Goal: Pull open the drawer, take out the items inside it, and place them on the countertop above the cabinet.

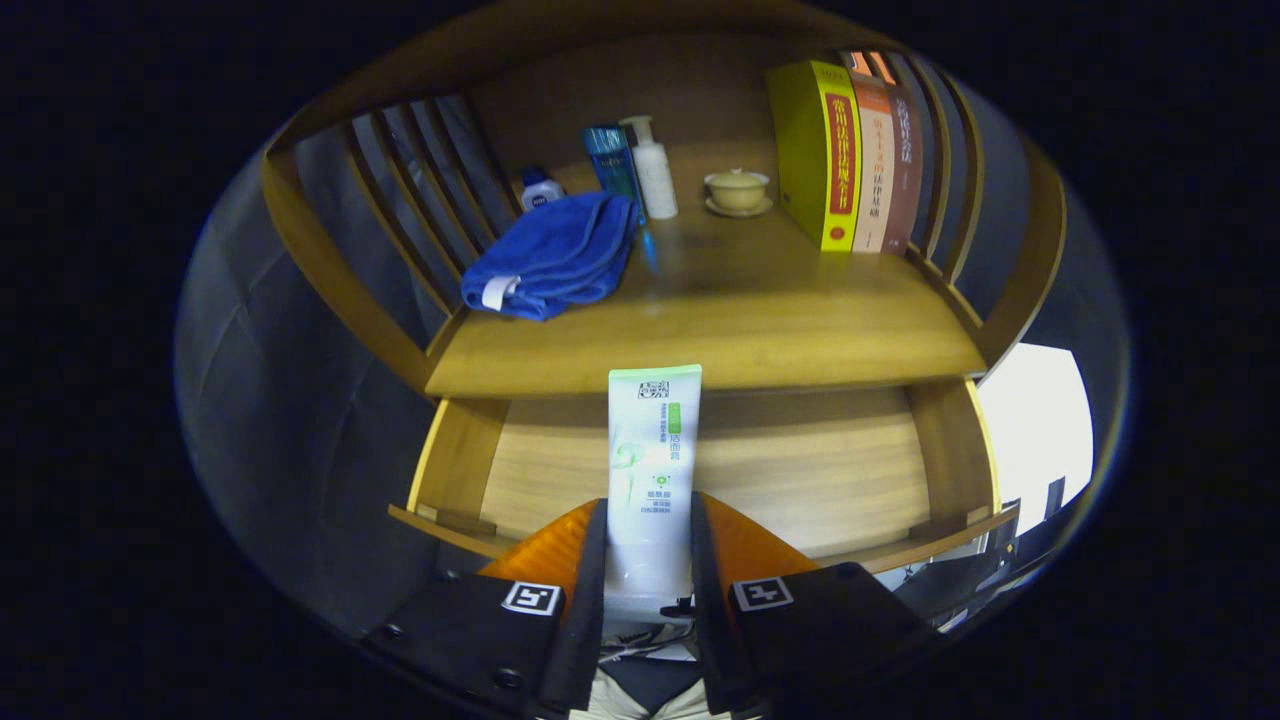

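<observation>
Nearest the camera, the claw [648,560] is clamped on a white-and-green tube [652,470], both fingers pressing its lower body from either side. Held this way, the tube stands upright with its flat crimped end at 12 o'clock, which leaves its length clear of the furniture.

Below and behind the tube, the drawer [720,470] stands pulled open; its bare wooden floor shows on both sides of the tube, and no other item is visible in it. The part of the floor behind the claw is hidden. The tube's top edge overlaps the front lip of the worktop [720,340] above the drawer, so the lift appears, in my judgement, nearly level with that surface.

On the worktop, a folded blue towel [550,258] lies at 10 o'clock, with bottles [640,165] standing behind it. A lidded cup on a saucer [738,190] sits near 12 o'clock, and upright books [850,150] stand at 1 o'clock.

Open room: the front centre of the worktop, between towel and books, is bare. Slatted side rails [420,190] bound both flanks; the lip is the edge to clear.
</observation>
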A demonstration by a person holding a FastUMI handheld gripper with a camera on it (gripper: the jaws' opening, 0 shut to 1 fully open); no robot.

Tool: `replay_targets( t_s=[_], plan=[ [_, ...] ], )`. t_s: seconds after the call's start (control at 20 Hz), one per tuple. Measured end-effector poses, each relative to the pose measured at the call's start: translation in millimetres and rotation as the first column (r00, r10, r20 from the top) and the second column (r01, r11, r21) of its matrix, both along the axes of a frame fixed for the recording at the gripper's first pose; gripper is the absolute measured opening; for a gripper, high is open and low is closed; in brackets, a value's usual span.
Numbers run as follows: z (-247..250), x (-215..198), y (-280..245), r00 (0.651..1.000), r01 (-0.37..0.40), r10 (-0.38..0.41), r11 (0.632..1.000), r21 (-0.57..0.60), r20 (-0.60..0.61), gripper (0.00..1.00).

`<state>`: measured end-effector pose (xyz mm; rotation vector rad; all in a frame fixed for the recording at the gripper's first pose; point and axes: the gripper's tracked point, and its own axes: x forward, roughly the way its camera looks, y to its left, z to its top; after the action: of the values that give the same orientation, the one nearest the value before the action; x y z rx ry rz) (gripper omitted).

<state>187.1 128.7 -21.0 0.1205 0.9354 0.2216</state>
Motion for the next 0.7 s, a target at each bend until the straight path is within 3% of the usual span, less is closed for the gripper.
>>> replay_targets(
  t_s=[0.3,0.7],
  plan=[
    [27,75,-13,0.984,0.088,-0.076,0.993,-0.073,0.159,0.48],
    [-19,144,-14,0.984,0.149,-0.130,0.977,-0.156,0.122,0.50]
  ],
)
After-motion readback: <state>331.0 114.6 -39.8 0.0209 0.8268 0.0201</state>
